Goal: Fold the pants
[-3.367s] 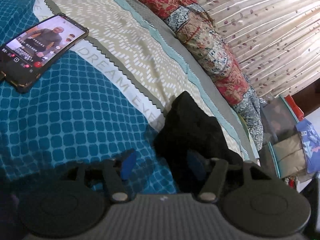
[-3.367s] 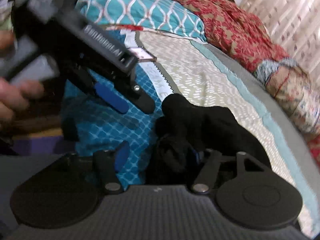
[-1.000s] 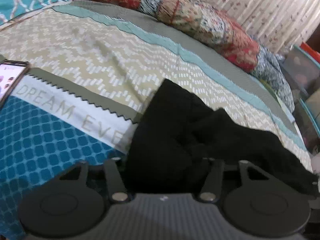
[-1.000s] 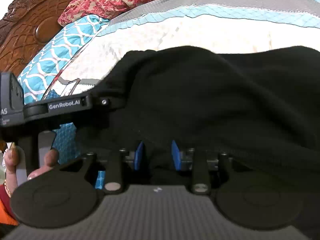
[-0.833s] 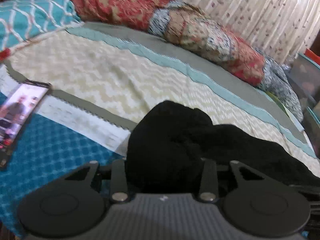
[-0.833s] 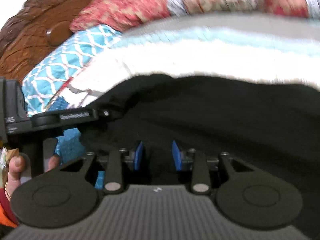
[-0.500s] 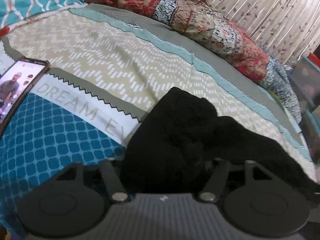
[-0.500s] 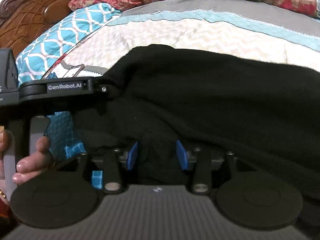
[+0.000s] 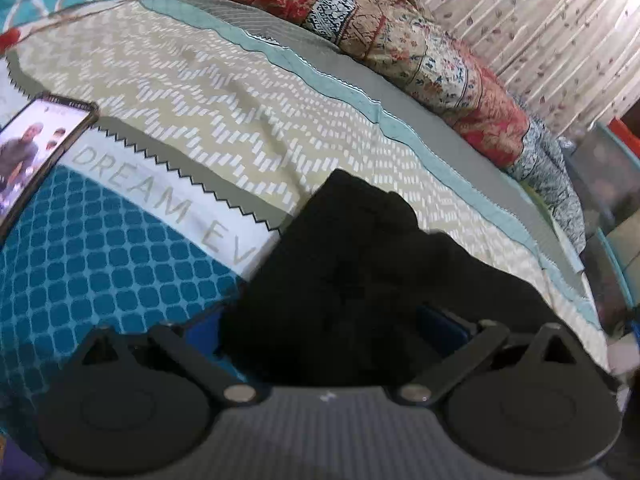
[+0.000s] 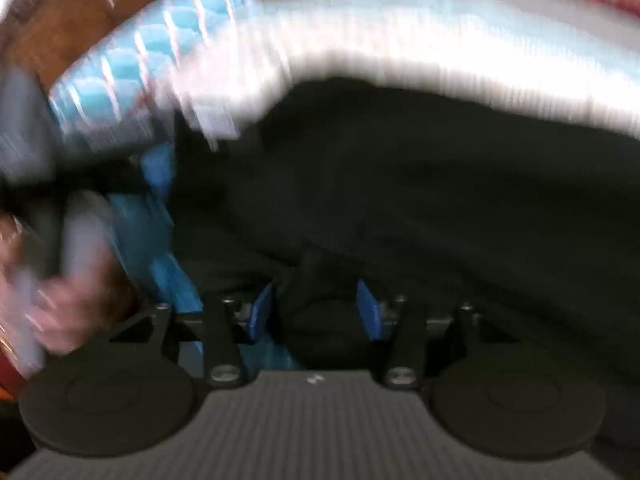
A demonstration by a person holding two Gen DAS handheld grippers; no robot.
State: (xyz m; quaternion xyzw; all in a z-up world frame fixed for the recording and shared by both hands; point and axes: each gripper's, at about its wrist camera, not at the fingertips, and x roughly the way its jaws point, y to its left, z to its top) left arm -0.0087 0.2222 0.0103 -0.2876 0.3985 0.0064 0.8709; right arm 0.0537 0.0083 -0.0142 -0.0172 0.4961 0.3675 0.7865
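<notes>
On bedspread (image 9: 208,120) – "DREAM EV…" | left gripper (image 9: 320,324) fingers spread round black pants (image 9: 352,264) | right gripper (image 10: 316,312) fingers pinching pants

Bedspread (image 9: 132,200) white band: pale capitals are reading "DREAM EV", the rest running under the black pants (image 9: 360,264).
Phone (image 9: 36,152) screen: lettering is showing too small to read.
Right wrist view: blurred, nothing legible.

1. The left hand-held gripper (image 9: 324,326) has a grey ribbed body, two round black discs, black link arms with silver pivot screws, and dark blue finger pads (image 9: 442,326).
2. The right hand-held gripper (image 10: 316,314) looks the same, with brighter blue finger pads (image 10: 368,316).
3. The person's left hand (image 10: 60,308) is blurred, its skin light-toned.
</notes>
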